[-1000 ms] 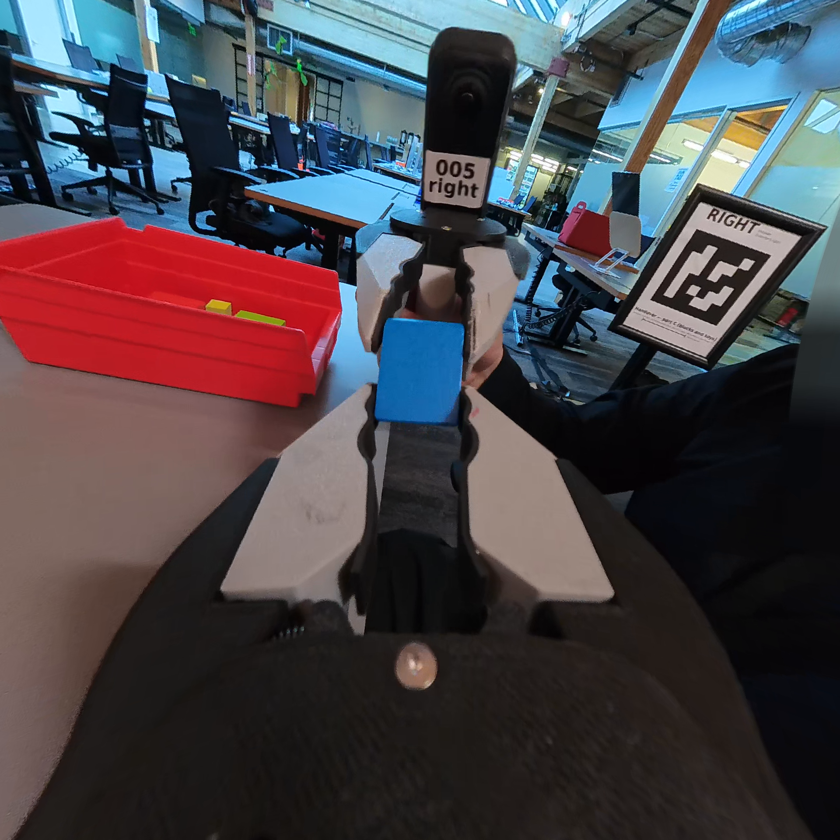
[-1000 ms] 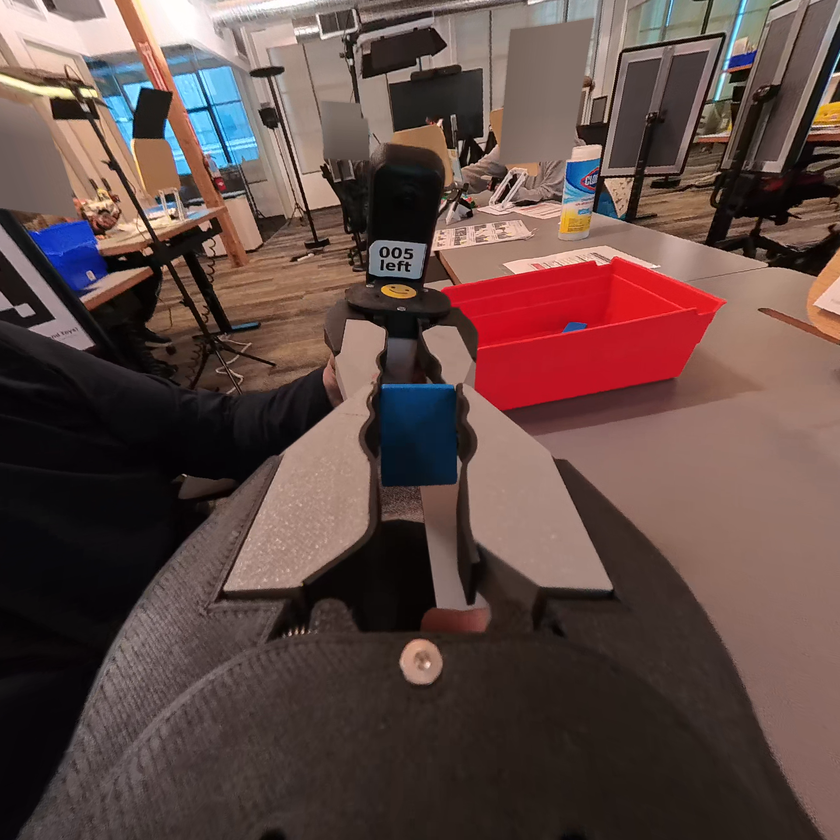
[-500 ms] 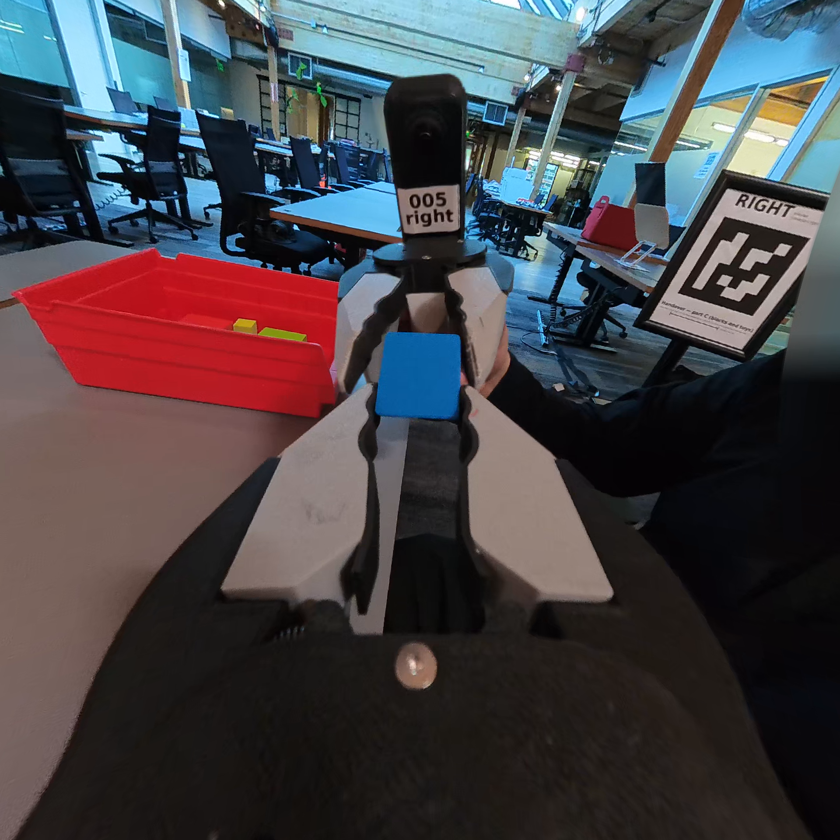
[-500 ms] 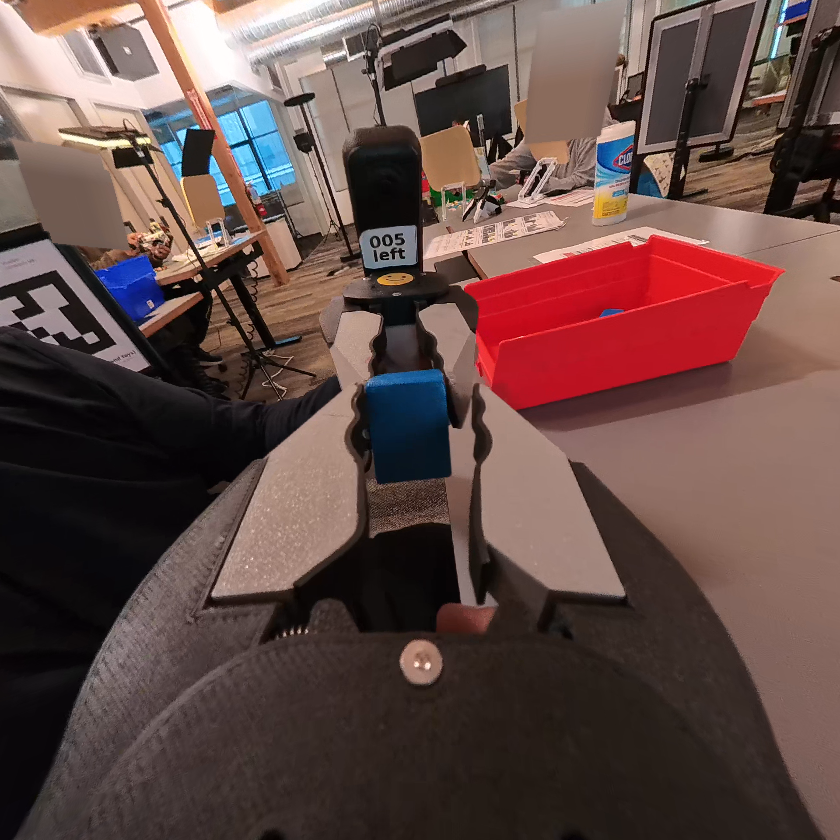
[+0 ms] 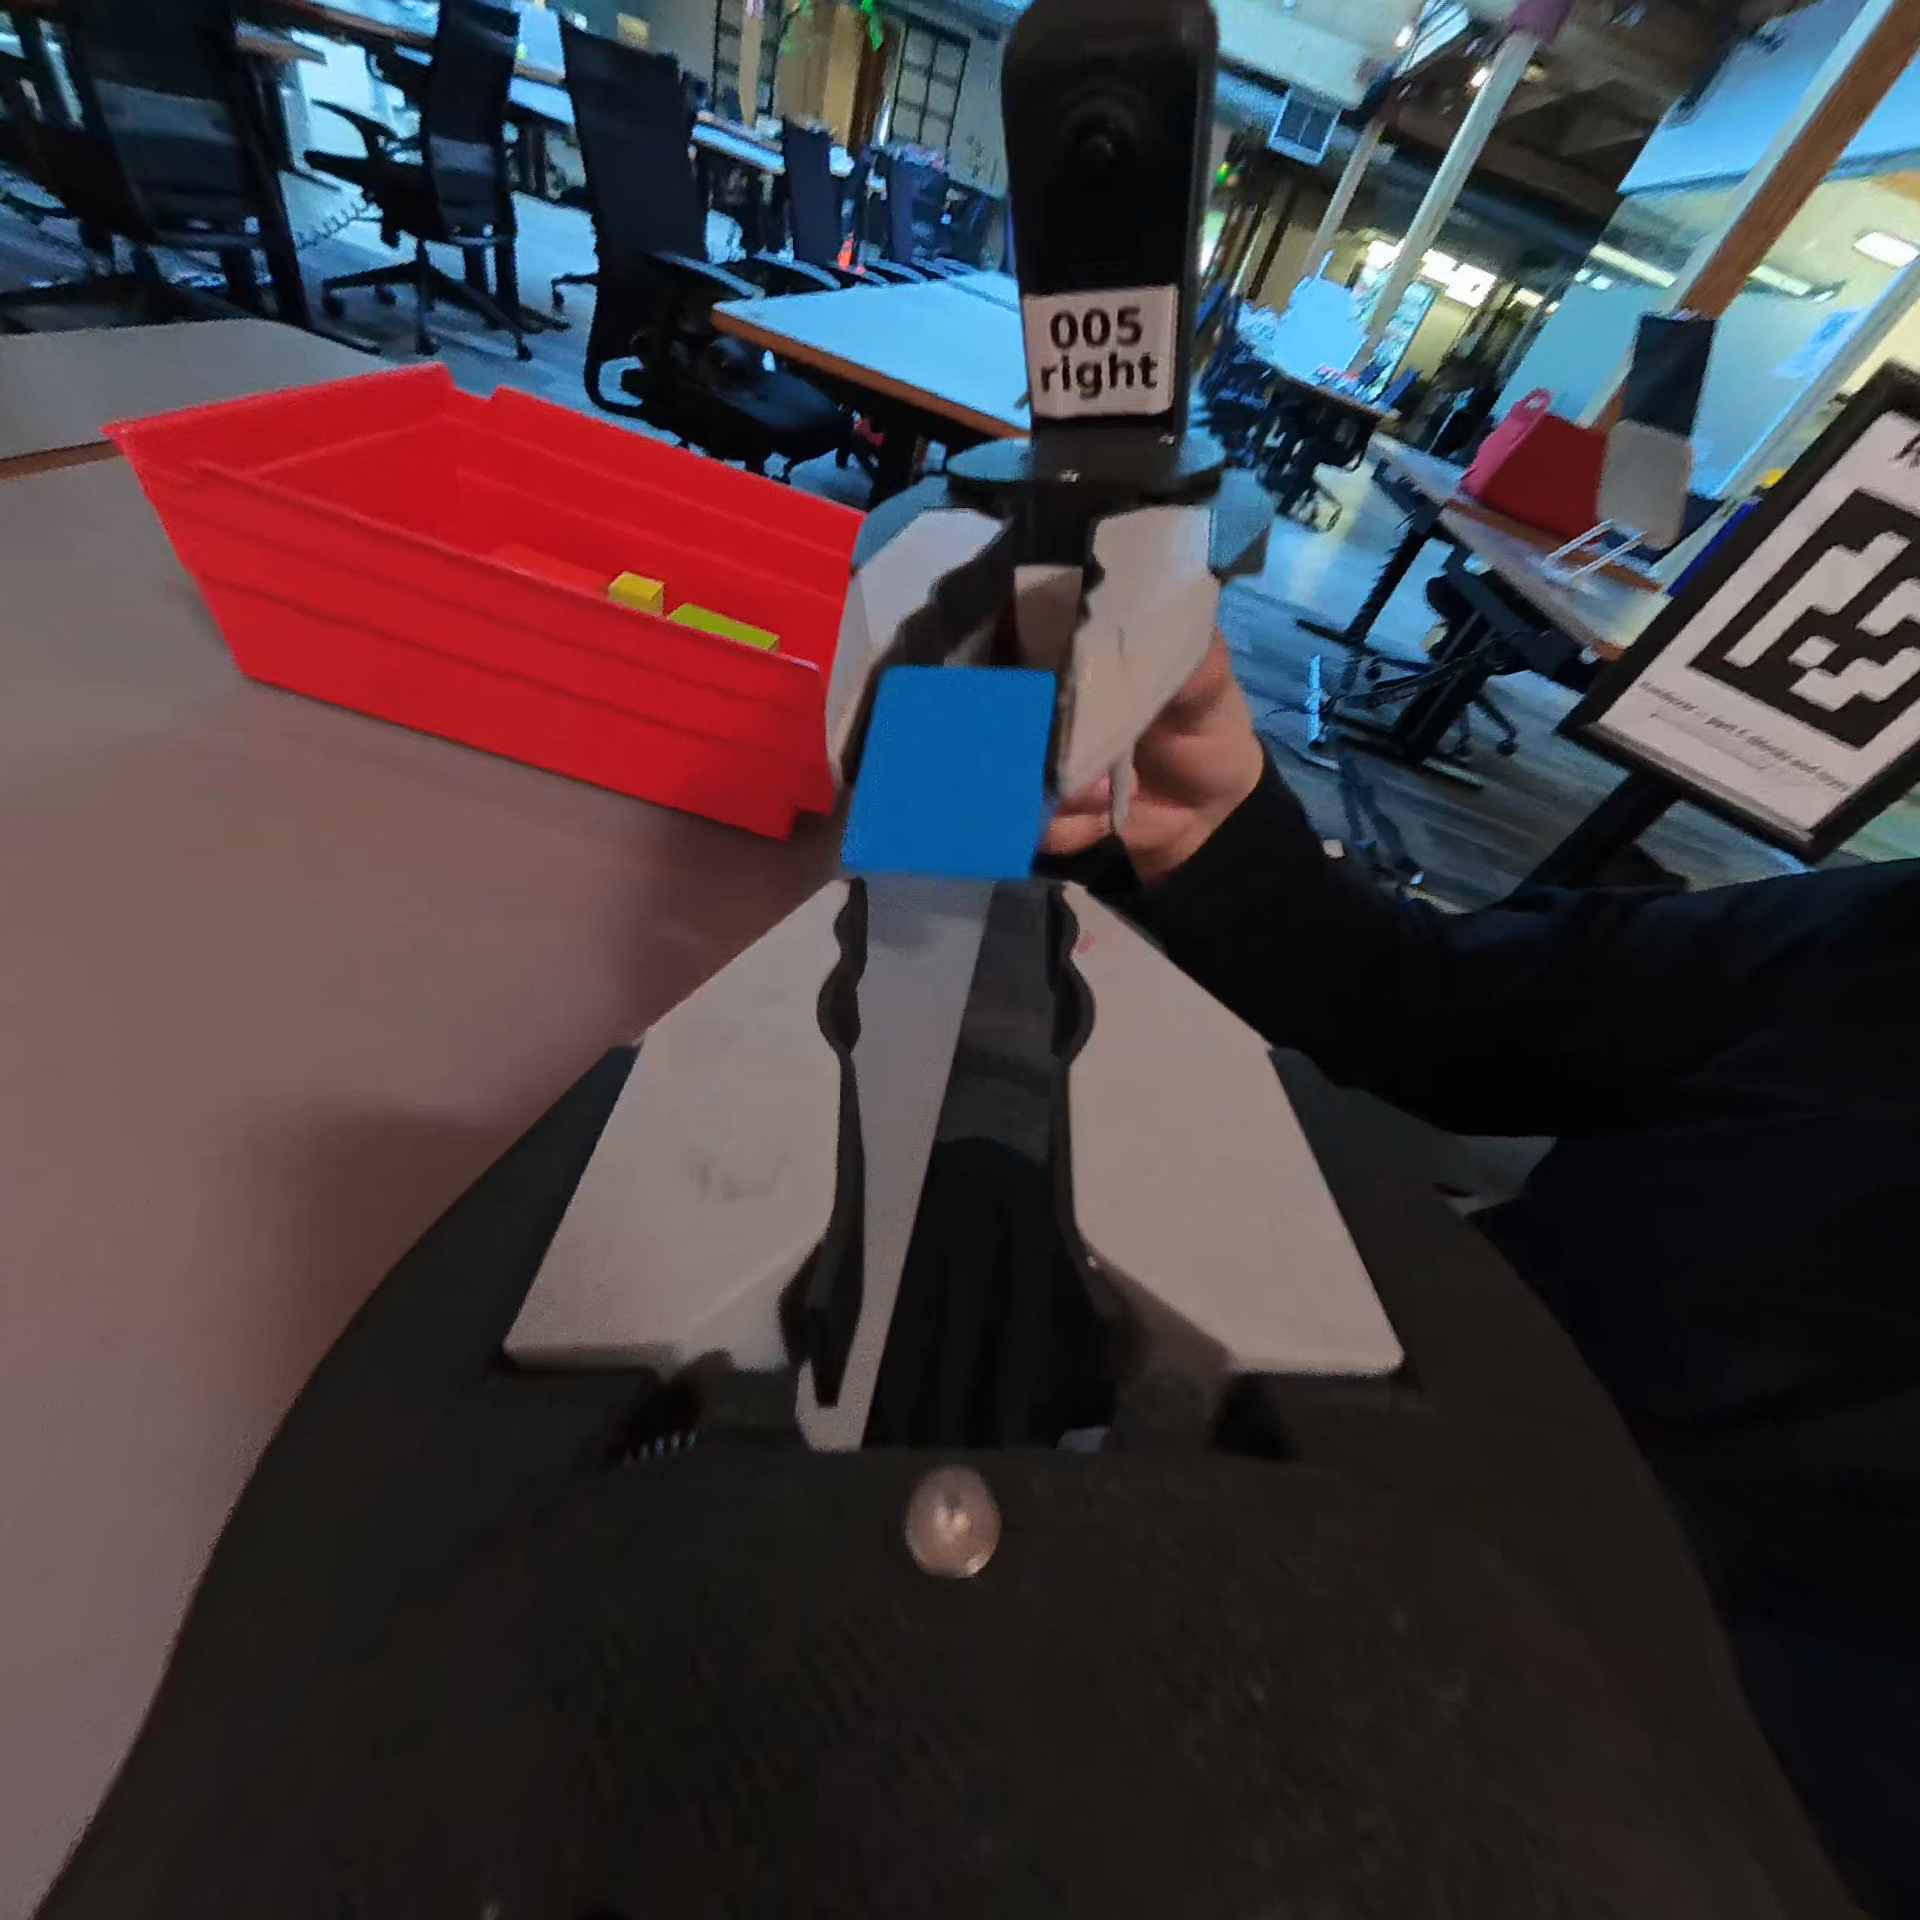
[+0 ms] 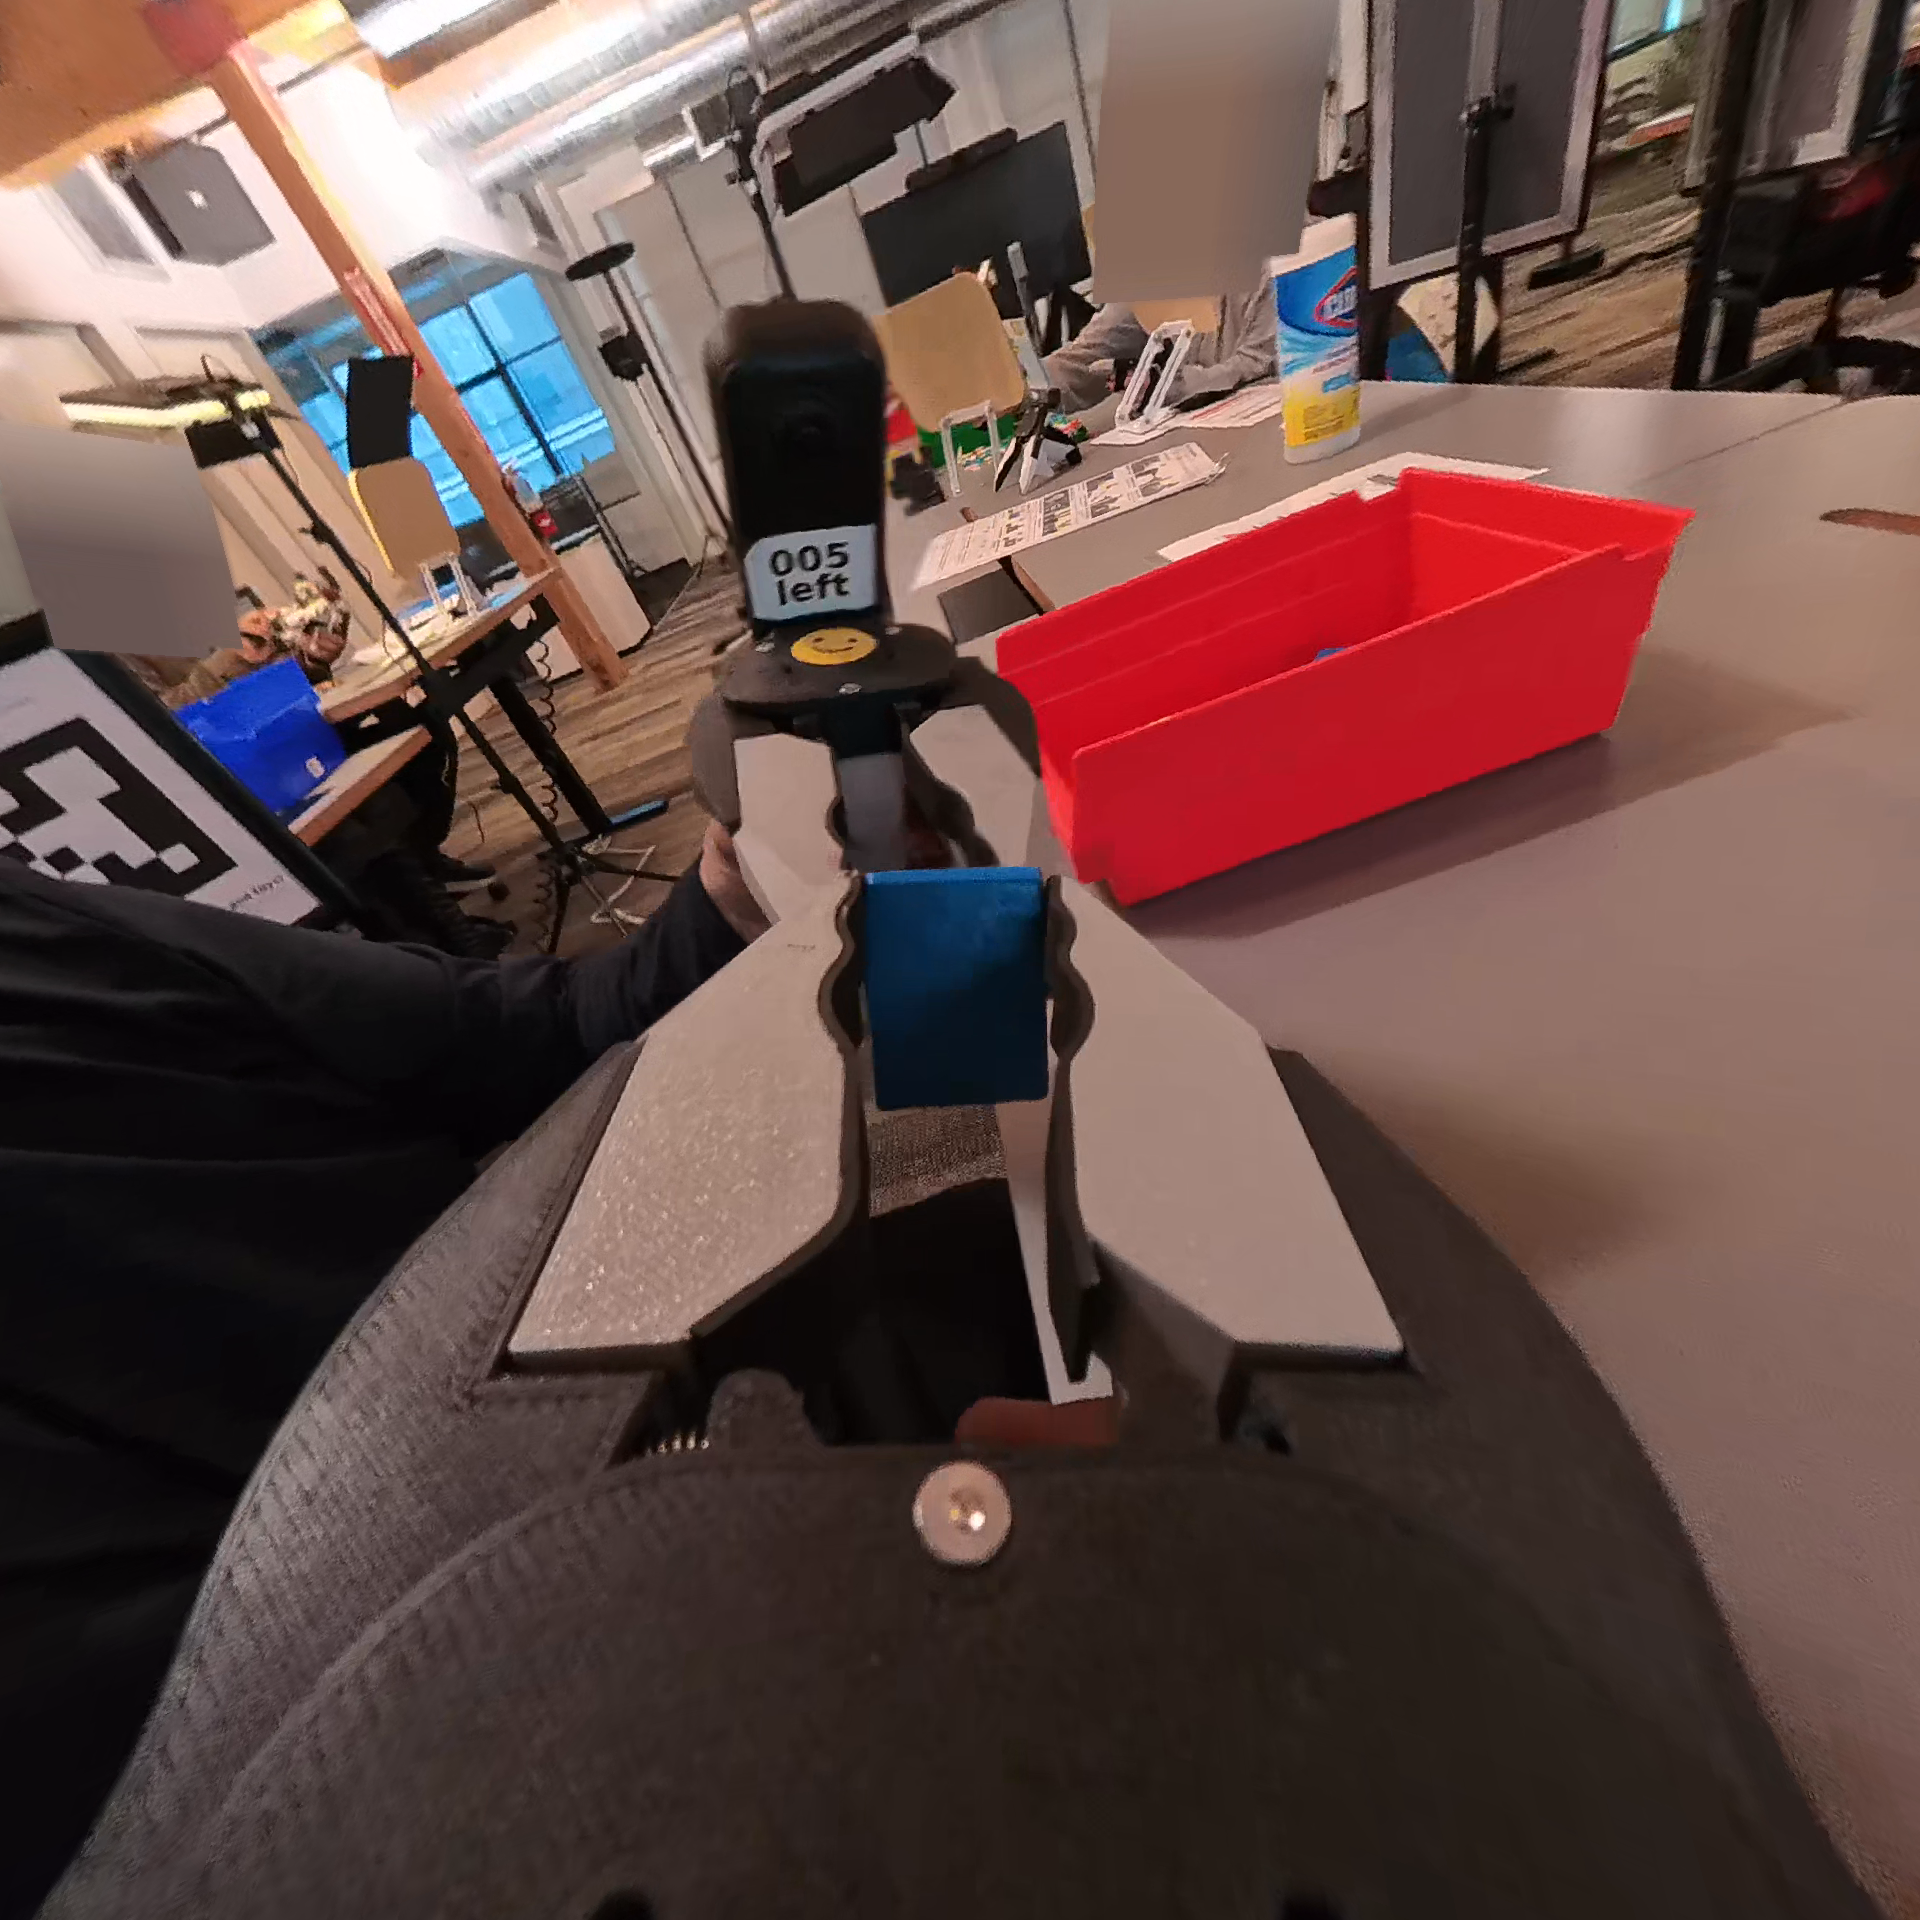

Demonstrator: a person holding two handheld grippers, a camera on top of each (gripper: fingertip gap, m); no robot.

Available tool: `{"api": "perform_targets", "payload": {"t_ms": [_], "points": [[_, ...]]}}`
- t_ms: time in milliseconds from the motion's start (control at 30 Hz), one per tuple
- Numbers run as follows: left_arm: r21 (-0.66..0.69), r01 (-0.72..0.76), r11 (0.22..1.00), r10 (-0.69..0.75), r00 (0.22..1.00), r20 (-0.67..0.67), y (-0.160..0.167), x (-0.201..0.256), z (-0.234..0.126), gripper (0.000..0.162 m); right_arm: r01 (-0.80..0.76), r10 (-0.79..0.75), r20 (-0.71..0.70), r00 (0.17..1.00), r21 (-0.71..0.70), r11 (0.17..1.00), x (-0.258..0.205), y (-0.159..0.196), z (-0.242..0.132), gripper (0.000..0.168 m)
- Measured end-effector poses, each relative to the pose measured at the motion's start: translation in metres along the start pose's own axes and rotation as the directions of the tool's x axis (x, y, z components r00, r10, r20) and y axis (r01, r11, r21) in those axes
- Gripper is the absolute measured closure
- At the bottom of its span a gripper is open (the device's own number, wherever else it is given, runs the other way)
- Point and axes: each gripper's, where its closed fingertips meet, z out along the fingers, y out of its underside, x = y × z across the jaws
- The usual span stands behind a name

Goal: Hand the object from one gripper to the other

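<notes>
Right wrist view: a blue block [image 6: 956, 987] is gripped by the right claw [image 6: 954, 940], while the left claw [image 5: 954, 894] is spread open, just clear of it.

Grey-fingered hand-held gripper [image 6: 954, 987] on black body, silver screw [image 6: 961, 1520], dark sleeve [image 6: 312, 1039]

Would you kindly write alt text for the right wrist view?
The right gripper is shut on a blue block above a grey table. The left gripper faces it just beyond the block, with a red bin behind on the table.
</notes>
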Motion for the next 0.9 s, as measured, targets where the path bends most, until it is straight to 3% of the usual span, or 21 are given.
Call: {"api": "perform_targets", "payload": {"t_ms": [100, 200, 400, 567, 700, 800, 900], "points": [[-0.046, 0.001, 0.999, 0.0, 0.999, 0.032, 0.005, -0.004, -0.004, 0.129, -0.001, 0.002, -0.08, 0.997, 0.01, 1.0, 0.017, -0.006, -0.017, 0.137], [-0.084, -0.016, 0.996, 0.026, 0.993, 0.114, 0.005, -0.014, -0.019, 0.129, 0.042, -0.045, -0.27, 0.962, -0.019, 0.999, 0.047, -0.013, -0.053, 0.139], [0.006, -0.036, 0.999, 0.035, 0.989, 0.142, -0.019, -0.014, -0.052, 0.133, 0.046, -0.194, -0.667, 0.72, -0.232, 0.972, 0.118, -0.007, -0.182, 0.137], [0.052, -0.042, 0.998, 0.035, 0.99, 0.136, -0.031, -0.012, -0.064, 0.136, -0.201, -0.225, -0.78, 0.585, -0.407, 0.891, 0.159, 0.033, -0.269, 0.137], [0.054, -0.043, 0.998, 0.036, 0.991, 0.13, -0.032, -0.009, -0.062, 0.137, -0.429, -0.325, -0.821, 0.469, -0.534, 0.729, 0.182, 0.073, -0.315, 0.137], [0.041, -0.051, 0.998, 0.046, 0.991, 0.129, -0.03, -0.007, -0.059, 0.137, -0.55, -0.387, -0.866, 0.317, -0.501, 0.668, 0.201, 0.082, -0.342, 0.136], [0.031, -0.057, 0.998, 0.053, 0.991, 0.127, -0.029, -0.005, -0.057, 0.137, -0.599, -0.395, -0.885, 0.245, -0.459, 0.656, 0.218, 0.089, -0.345, 0.136]]}}
